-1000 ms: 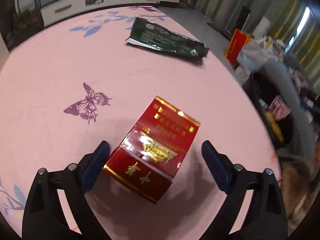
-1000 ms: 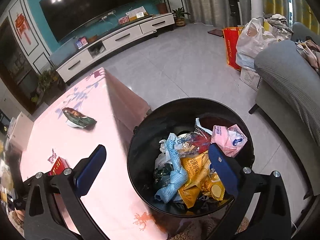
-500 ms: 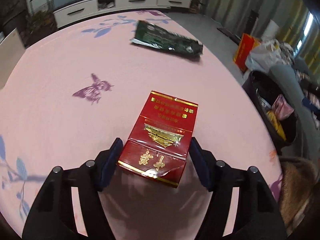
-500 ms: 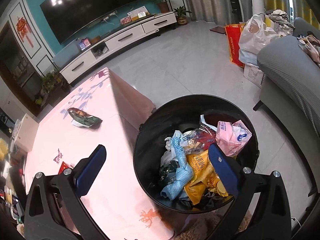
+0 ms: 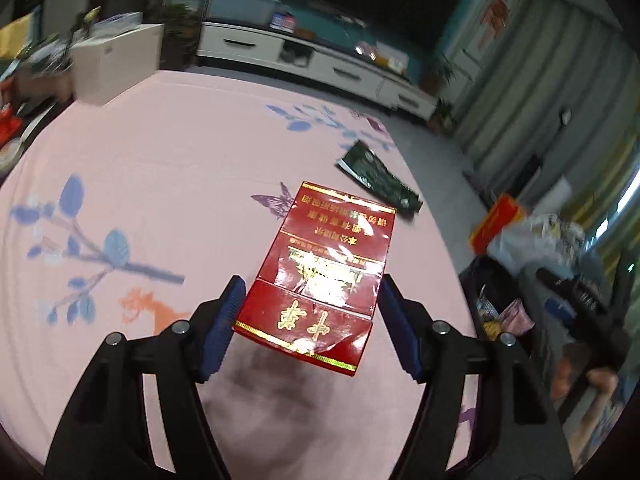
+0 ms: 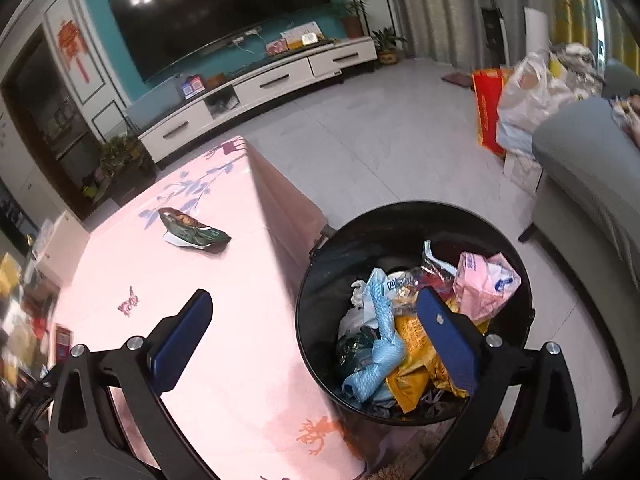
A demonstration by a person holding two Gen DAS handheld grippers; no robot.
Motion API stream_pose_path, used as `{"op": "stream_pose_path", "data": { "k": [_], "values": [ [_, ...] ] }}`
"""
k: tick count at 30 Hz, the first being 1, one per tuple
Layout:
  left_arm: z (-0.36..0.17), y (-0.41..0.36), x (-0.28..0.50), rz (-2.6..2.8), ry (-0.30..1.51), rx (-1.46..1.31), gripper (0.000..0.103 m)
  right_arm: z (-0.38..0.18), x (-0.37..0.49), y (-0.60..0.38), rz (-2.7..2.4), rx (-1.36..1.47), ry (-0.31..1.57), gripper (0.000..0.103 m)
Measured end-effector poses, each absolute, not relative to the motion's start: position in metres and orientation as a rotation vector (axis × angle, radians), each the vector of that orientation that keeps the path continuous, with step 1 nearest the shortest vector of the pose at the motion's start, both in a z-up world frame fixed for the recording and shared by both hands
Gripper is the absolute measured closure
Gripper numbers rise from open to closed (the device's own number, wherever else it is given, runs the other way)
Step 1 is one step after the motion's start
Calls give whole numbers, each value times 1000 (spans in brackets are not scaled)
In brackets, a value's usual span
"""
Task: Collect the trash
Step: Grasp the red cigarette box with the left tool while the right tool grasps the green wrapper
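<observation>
Left wrist view shows the left tool (image 5: 308, 322) pinching the red box (image 5: 320, 276) clear of the table (image 5: 160, 184), the green wrapper (image 5: 378, 178) upper right uncollected, while the spread right tool (image 6: 316, 332) waits by the part-filled bin (image 6: 316, 280).

You are working in a home living room. A big television (image 6: 224, 20) is hanging on a teal wall above a white cabinet (image 6: 256, 92), and a grey sofa (image 6: 592, 168) is standing near potted plants (image 6: 384, 40).
</observation>
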State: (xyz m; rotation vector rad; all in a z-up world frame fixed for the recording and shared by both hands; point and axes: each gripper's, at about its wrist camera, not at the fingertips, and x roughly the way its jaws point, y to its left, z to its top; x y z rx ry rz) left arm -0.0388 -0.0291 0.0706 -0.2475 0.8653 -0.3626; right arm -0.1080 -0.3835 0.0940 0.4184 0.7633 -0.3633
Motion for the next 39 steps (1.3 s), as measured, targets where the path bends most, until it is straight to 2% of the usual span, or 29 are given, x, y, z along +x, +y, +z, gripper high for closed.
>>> {"op": "stream_pose_path", "data": {
  "k": [3,9,14,16,18,26,28,32,34,38,39],
  "values": [
    [65,-20,-52,-357,864,-319,35,93,-104,-376,-327,400,781,3],
    [58,-22,-53,-332,869,-268,35,98,-73,-343,-210,293,878,4],
    [50,-8,-48,-266,884,-266,35,113,-16,-300,-74,124,911,11],
    [50,-3,-47,-254,885,-274,35,113,11,-285,-50,71,923,17],
    [51,1,-46,-246,879,-286,35,108,37,-275,-55,38,953,20],
    [52,11,-42,-213,867,-295,35,75,137,-250,-89,-8,1028,21],
    [51,13,-40,-211,871,-301,35,64,154,-250,-118,-26,1059,24],
    [52,18,-38,-200,864,-311,35,46,169,-251,-117,-24,1103,36],
    [52,18,-36,-199,862,-312,35,37,170,-252,-114,-30,1127,49],
    [50,16,-34,-208,874,-331,35,25,167,-251,-121,-49,1151,91],
    [50,15,-34,-212,875,-331,35,26,164,-252,-128,-49,1141,91]
  ]
}}
